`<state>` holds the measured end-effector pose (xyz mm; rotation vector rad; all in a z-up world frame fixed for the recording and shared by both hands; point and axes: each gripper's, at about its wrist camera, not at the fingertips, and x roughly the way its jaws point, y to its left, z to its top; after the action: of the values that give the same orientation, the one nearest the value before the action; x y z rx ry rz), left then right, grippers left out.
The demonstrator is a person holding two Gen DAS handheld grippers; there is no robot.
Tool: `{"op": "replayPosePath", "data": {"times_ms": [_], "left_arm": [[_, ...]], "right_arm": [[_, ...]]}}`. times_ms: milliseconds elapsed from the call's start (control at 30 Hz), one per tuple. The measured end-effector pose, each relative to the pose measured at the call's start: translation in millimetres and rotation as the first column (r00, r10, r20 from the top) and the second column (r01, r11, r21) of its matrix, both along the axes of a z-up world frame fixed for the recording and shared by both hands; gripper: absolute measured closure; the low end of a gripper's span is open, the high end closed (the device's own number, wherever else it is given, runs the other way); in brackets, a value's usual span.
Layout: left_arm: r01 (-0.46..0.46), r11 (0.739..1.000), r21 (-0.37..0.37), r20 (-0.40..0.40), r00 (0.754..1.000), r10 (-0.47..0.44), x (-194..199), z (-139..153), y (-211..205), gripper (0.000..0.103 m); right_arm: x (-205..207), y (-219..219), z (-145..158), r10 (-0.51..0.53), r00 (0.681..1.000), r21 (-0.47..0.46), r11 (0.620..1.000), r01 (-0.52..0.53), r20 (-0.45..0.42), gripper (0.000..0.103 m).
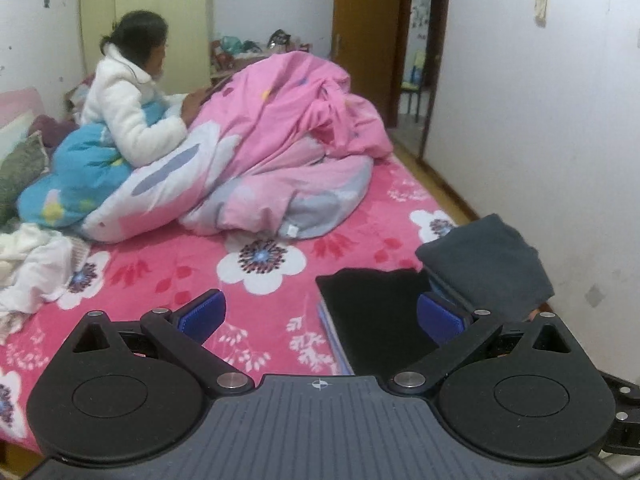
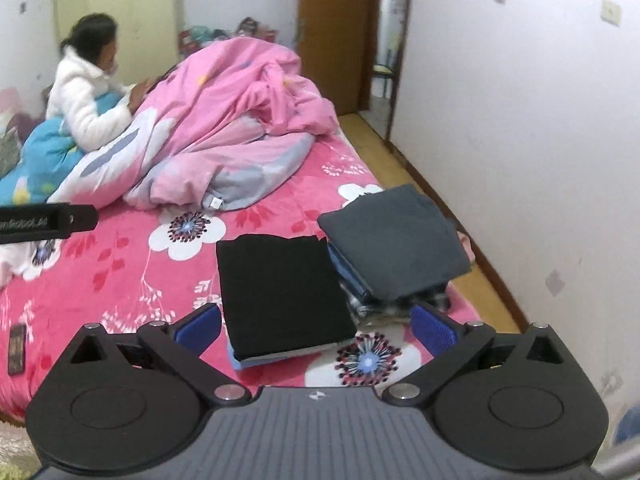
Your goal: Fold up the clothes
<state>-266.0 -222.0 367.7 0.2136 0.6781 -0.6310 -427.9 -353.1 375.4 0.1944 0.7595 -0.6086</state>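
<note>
Both my tongs are spread wide and pinch nothing: the left gripper (image 1: 322, 316) and the right gripper (image 2: 316, 326) each show bare blue pads with air between them, hovering above the bed (image 2: 120, 272).

I take the folded black garment (image 2: 280, 292) as my landmark. It lies flat on a thin blue piece, squared up on the pink flowered sheet. Just beside it, toward the wall, sits a second stack topped by a folded grey garment (image 2: 396, 236), with darker blue layers and a checked piece under it. The two stacks nearly touch at their near corners. Well away from the black garment, on the far side of the sheet, a heap of unfolded white clothes (image 1: 36, 264) waits. Beyond it rises a pink quilt (image 1: 272, 140), with a person in a white jacket (image 1: 124, 100) sitting behind that.

My guess is the black piece is done and the white heap is next. The risks from here: swinging across low could let a finger catch the black garment's edge and drag its fold open. The grey stack leans near the bed's edge, so a nudge might tip it to the floor. Grabbing the white heap blindly could lift several pieces tangled together.
</note>
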Motion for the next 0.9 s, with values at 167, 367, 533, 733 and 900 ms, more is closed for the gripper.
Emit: {"op": "replayPosePath", "data": {"times_ms": [167, 367, 533, 733, 900], "left_arm": [[-0.044, 0.999, 0.026, -0.015, 0.999, 0.045, -27.0, 9.6, -14.8, 0.0], [-0.11, 0.993, 0.044, -0.089, 0.99, 0.113, -49.2, 4.7, -26.7, 0.0], [-0.114, 0.99, 0.086, -0.129, 0.984, 0.124, -63.6, -9.0, -28.9, 0.0], [-0.148, 0.981, 0.122, -0.167, 0.972, 0.168, -64.1, -17.3, -26.8, 0.0], [-0.18, 0.974, 0.134, -0.196, 0.959, 0.204, -61.5, -23.2, -21.9, 0.0]], "right_arm": [[-13.1, -12.1, 14.3, 0.043, 0.999, -0.038, 0.998, -0.043, -0.007, 0.0], [-27.1, -32.2, 9.5, -0.003, 0.999, 0.016, 1.0, 0.003, -0.051, 0.0], [-31.6, -39.0, -18.5, -0.032, 0.992, 0.11, 0.993, 0.045, -0.119, 0.0], [-26.4, -31.3, -32.1, 0.027, 0.988, 0.084, 0.996, -0.015, -0.15, 0.0], [-25.1, -33.1, -38.3, 0.038, 0.989, 0.068, 0.997, -0.029, -0.142, 0.0]]}}
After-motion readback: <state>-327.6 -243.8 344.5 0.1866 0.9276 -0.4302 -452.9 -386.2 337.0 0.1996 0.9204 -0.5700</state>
